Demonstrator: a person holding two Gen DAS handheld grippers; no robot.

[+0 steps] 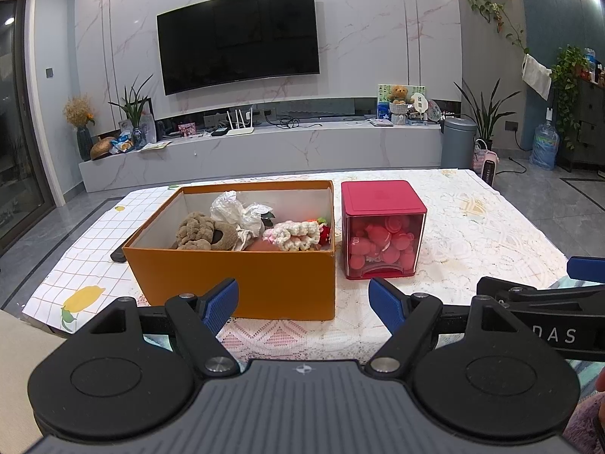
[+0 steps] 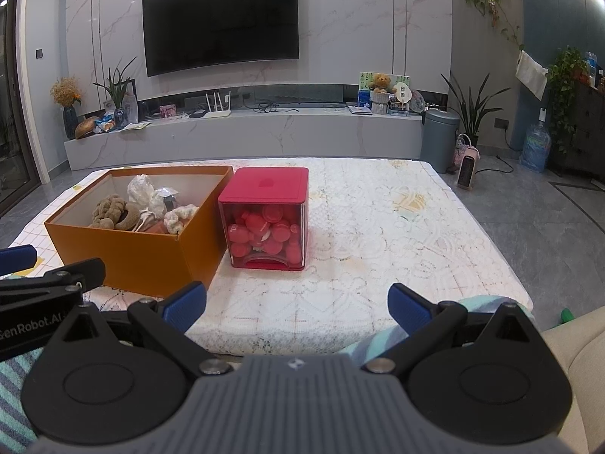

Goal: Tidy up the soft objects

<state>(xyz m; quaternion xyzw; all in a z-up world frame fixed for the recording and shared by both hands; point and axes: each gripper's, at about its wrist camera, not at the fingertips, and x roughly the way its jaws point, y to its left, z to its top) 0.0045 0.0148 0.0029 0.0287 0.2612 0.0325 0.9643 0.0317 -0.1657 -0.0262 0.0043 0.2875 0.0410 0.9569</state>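
The soft objects [image 1: 234, 227], among them a brown plush, crumpled white material and a crochet piece, already lie inside the orange box [image 1: 242, 283] on the tabletop [image 2: 378, 227]; no loose ones show, so the sorting looks nearly done. Beside the box's right wall stands a red container [image 1: 382, 227]. Left tool [image 1: 302, 304] and right tool [image 2: 297, 304] hang spread wide, empty, near the box's front; nothing blocks the way.

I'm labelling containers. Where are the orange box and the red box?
orange box [image 1: 234, 283], left wrist view, front wall.
red box [image 2: 270, 185], right wrist view, lid top.
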